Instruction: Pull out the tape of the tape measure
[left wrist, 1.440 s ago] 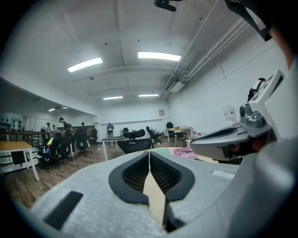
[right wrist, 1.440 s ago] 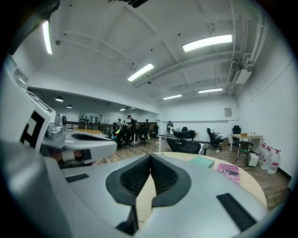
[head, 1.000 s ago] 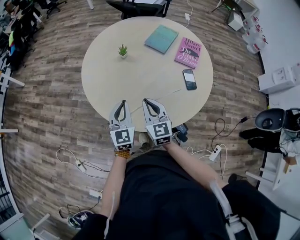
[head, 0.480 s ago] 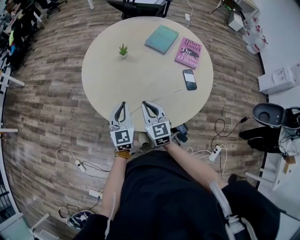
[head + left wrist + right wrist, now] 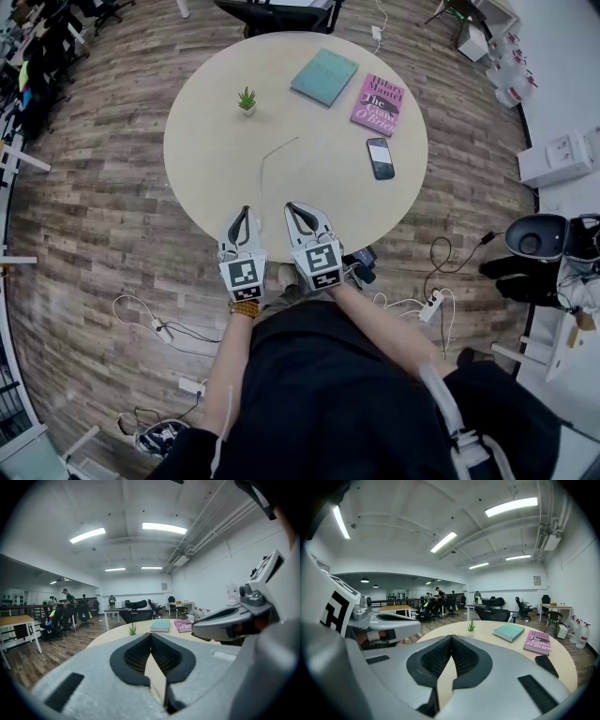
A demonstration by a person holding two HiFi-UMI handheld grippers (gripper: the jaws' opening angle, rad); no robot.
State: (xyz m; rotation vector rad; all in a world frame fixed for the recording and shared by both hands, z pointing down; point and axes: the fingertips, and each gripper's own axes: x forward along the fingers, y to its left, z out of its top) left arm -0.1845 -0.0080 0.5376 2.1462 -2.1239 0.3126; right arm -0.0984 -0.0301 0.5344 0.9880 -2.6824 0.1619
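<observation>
Your left tongs [image 5: 243, 212] and right tongs [image 5: 290, 206] sit side by side at the near rim of the round counter [image 5: 202, 178]. They are apart from each other, with their tips just over its edge and aimed toward its middle. Both are clenched on nothing: in each gripper view the dark ribbed pads meet in a single seam, and only the pale counter top shows past them. In the left gripper view the right tongs pass close by on the right, and in the right gripper view the left tongs lie close on the left, so you are holding the pair nearly parallel. Your forearms run back from the two marker cubes to your dark clothing at the bottom of the head view. As for the tape, a thin pale strip [image 5: 272, 155] lies on the counter ahead of the tongs and well apart from them. It bends from a point nearer the middle back toward the near side — too slight to tell for sure whether it is the tape, and the case of the tape measure cannot be made out in any view. Farther across stand a small green plant [image 5: 246, 100] on the left, a teal book [image 5: 323, 77] beyond it, a pink book [image 5: 377, 104] beside that, and a dark phone [image 5: 379, 158] lying flat near the right rim. None of them touches the strip.
</observation>
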